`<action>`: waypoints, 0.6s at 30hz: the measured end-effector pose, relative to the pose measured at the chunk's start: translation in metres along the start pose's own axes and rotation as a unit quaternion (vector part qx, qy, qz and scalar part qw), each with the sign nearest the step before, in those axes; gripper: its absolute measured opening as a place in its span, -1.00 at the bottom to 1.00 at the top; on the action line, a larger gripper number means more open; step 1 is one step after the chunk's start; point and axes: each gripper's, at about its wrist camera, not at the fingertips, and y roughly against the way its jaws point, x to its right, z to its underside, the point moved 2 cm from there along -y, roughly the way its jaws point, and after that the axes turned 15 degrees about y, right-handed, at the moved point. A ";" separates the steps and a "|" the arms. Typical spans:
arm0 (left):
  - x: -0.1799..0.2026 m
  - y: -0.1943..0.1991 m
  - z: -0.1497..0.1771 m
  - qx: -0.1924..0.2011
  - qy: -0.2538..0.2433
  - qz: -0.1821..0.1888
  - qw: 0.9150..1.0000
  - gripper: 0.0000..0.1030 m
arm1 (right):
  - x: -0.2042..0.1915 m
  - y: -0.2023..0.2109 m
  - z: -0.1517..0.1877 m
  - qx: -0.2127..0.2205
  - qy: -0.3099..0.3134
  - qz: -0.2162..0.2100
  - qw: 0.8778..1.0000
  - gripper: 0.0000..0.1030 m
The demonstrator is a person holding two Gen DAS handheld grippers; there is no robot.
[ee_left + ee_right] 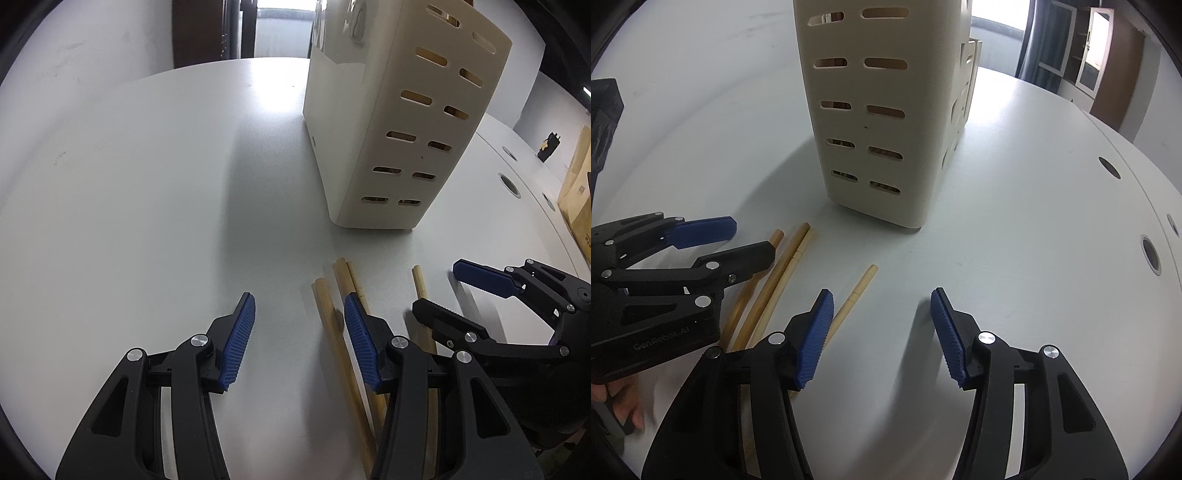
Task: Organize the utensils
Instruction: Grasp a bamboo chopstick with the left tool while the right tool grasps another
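Observation:
Several wooden chopsticks [338,325] lie on the white table in front of a cream slotted utensil holder [391,122]. My left gripper [299,299] is open and empty, low over the table; its right finger sits over the chopsticks. In the right wrist view the chopsticks [783,273] lie left of centre, one apart [857,291] beside my left finger. My right gripper [881,295] is open and empty in front of the holder [879,110]. Each gripper shows in the other's view: the right [443,291] and the left [753,236], both open.
The white table [147,184] has round cable holes [1150,254] near its right edge. Cardboard boxes [576,192] stand at the far right. A cabinet [1100,66] and a window are behind. A person's fingers [626,408] show at lower left.

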 end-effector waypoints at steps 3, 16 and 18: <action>0.004 -0.002 0.000 0.000 -0.010 -0.007 1.000 -0.02 | 0.004 0.001 0.002 0.001 -0.006 0.002 1.000 -0.17; 0.012 -0.001 0.004 0.005 -0.052 -0.034 0.998 -0.56 | 0.010 0.003 0.004 -0.005 -0.006 -0.003 1.000 -0.72; 0.015 -0.002 0.003 0.006 -0.053 -0.036 0.998 -0.70 | 0.008 0.004 0.004 -0.004 -0.001 -0.001 1.000 -0.74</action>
